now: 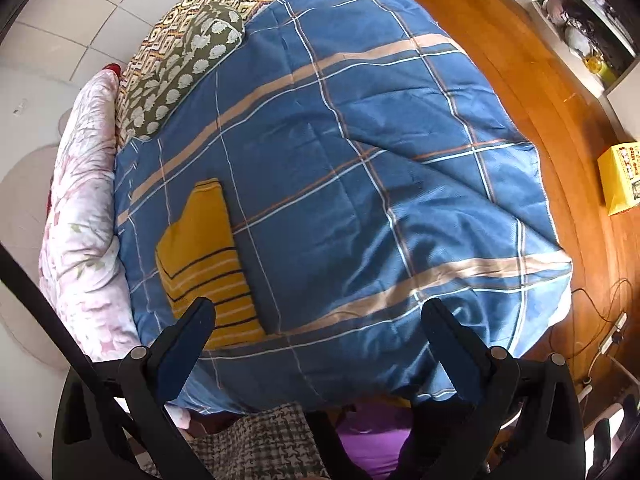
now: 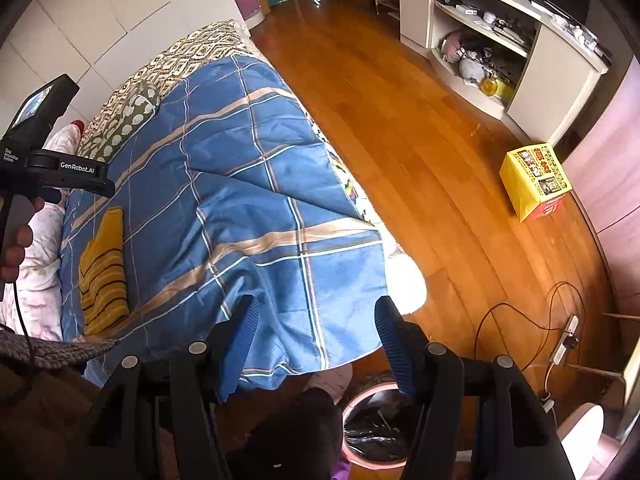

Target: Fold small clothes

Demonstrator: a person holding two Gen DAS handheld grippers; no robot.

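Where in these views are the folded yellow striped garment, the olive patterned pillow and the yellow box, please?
yellow striped garment [image 1: 204, 264]: left wrist view, its middle, above the stripes.
olive patterned pillow [image 1: 188, 68]: left wrist view, centre of its top face.
yellow box [image 2: 534, 180]: right wrist view, its printed top.

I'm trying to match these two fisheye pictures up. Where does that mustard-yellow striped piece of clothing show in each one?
Left wrist view: the yellow striped garment lies lower left on the blue plaid quilt, just past the left claw's left finger.
Right wrist view: the garment sits at the far left edge of the quilt, below the other handheld claw.
Shared landmark: the yellow box on the wooden floor.
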